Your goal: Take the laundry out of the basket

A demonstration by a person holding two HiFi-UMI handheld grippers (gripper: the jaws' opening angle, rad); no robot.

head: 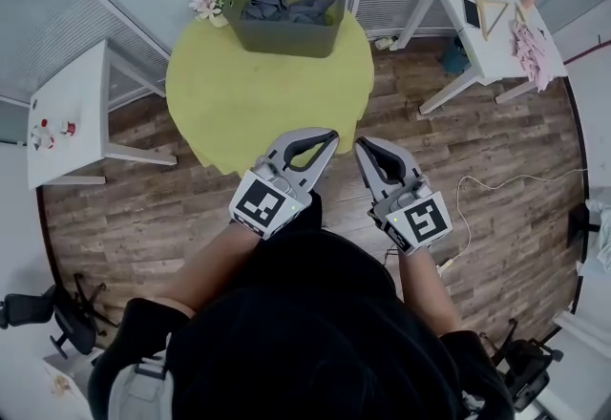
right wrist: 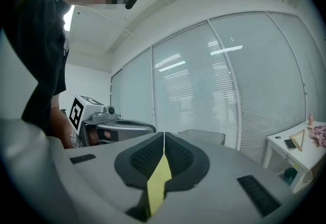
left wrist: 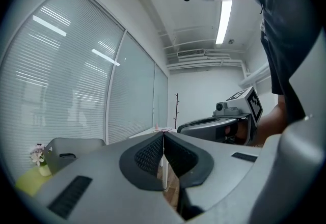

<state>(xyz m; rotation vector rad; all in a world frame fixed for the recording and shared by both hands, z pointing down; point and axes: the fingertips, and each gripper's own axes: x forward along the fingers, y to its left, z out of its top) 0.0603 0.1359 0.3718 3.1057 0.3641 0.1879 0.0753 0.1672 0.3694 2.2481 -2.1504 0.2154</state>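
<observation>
While the left claw [head: 329, 135] and right claw [head: 361, 145] hover clenched and empty, the reach seems pending: next, open over dark cloth laundry [head: 286, 8] in the far grey plastic basket [head: 286, 38].

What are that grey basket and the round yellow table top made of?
Grey basket: probably plastic, matte; smooth moulded walls with rounded corners. Yellow table top: seemingly a matte cloth cover, its near edge hanging in uneven folds.
</observation>
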